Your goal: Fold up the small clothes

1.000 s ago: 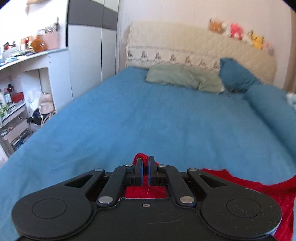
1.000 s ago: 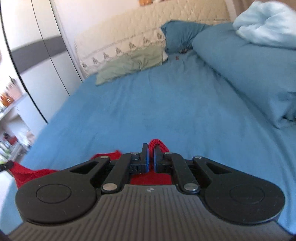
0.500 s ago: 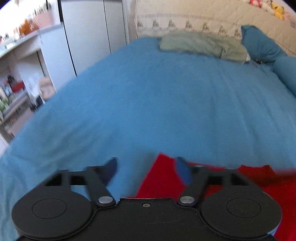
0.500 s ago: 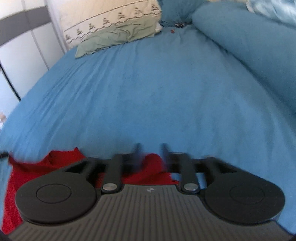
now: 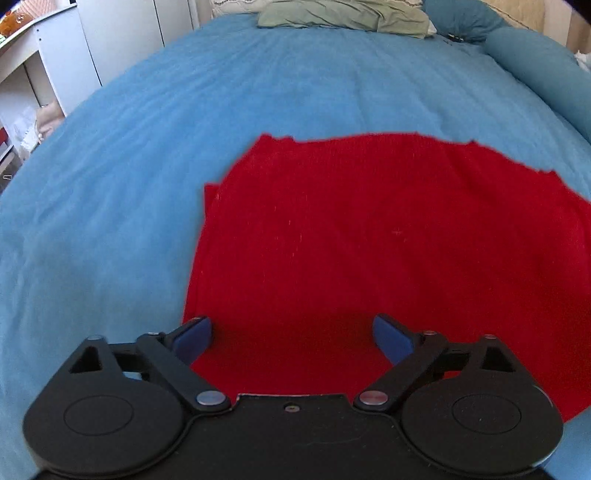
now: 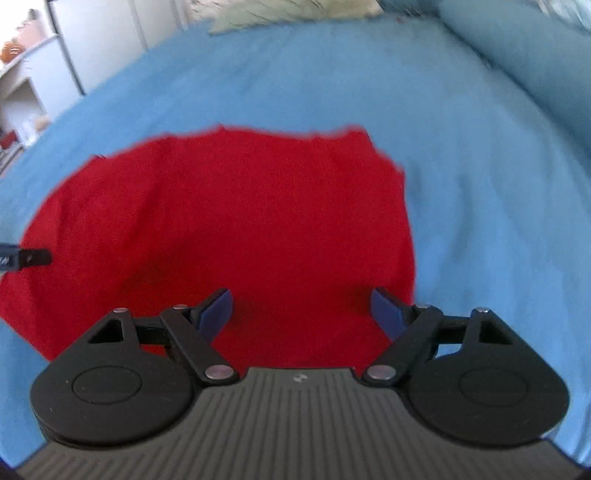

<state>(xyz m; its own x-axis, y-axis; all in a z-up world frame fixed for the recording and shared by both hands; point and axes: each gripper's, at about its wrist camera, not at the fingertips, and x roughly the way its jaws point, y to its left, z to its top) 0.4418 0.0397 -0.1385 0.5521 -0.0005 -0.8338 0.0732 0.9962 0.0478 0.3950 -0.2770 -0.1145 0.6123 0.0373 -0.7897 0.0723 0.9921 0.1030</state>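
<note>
The left gripper (image 5: 291, 338) hangs released, its blue pads spread wide over the near edge of the red garment (image 5: 369, 240). The right gripper (image 6: 301, 312) is likewise spread, grasping nothing. The garment lies flat on the blue bedspread (image 5: 258, 92), filling the centre. At twelve o'clock rests a green pillow (image 5: 343, 14).

red garment (image 5: 369, 240): 1 | grippers: 2, left gripper (image 5: 291, 338), right gripper (image 6: 301, 308) | green pillow (image 5: 343, 14): 1

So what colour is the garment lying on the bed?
Solid red, no pattern visible. The garment shows sharpest in the left wrist view, spread on the blue bedspread.
</note>
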